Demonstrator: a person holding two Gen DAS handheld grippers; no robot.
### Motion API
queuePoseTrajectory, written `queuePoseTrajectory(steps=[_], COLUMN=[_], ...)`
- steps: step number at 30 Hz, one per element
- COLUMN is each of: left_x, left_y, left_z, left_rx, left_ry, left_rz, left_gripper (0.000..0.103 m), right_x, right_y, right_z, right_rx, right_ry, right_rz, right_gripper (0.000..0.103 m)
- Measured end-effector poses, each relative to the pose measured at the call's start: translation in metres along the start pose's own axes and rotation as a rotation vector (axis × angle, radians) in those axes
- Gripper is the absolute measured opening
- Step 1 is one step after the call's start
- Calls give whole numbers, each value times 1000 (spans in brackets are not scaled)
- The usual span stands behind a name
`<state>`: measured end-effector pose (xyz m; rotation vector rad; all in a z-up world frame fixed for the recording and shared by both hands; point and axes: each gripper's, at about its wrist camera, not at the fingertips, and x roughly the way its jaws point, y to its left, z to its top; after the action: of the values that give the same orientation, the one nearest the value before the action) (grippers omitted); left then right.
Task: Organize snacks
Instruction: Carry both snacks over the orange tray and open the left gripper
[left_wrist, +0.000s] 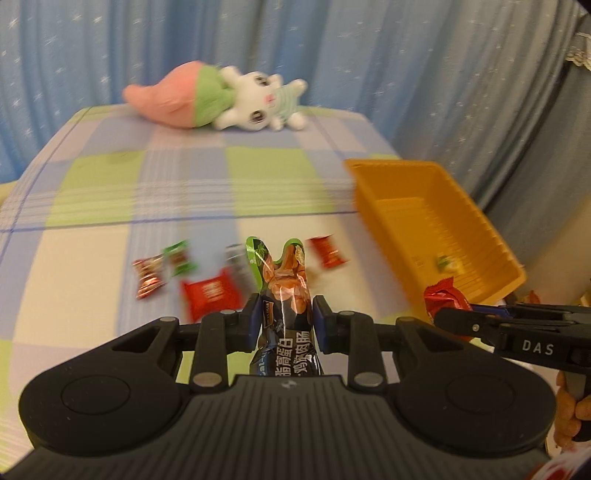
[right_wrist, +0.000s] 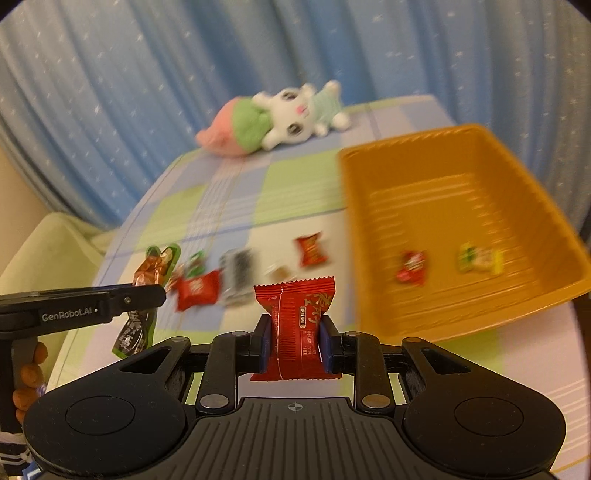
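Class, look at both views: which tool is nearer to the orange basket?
Right. The right tool, shut on a red snack packet, sits just beside the orange basket at its near corner. The left tool, gripping a long sausage packet, is farther out, over the scattered snacks.

Count: one orange tray (right_wrist: 436, 177) holding two snack packets, red (right_wrist: 410, 266) and yellow-green (right_wrist: 479, 260). Left of the tray, about six loose packets (right_wrist: 311, 249) on the desk. One plush toy (right_wrist: 280, 120) beyond the tray.

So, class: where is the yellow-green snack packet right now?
In the right wrist view, the yellow-green snack packet lies inside the orange tray at the right, just right of a small red packet also in it.
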<state>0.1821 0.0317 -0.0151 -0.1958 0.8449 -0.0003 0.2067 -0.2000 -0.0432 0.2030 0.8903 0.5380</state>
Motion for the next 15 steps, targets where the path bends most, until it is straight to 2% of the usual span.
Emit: queuePoseTrajectory(steps=[9,15], left_x=[36,69], left_y=[-91,-142], left_z=[33,51], left_rx=[53,61], left_ry=[-23,-9], left_rz=[-70,-93], left_gripper=[26,26], right_x=[-24,-20], right_y=[-81,-130], right_z=[34,58], right_rx=[46,59], right_ry=[-68,-65], right_rz=[-64,-72], right_gripper=[27,27])
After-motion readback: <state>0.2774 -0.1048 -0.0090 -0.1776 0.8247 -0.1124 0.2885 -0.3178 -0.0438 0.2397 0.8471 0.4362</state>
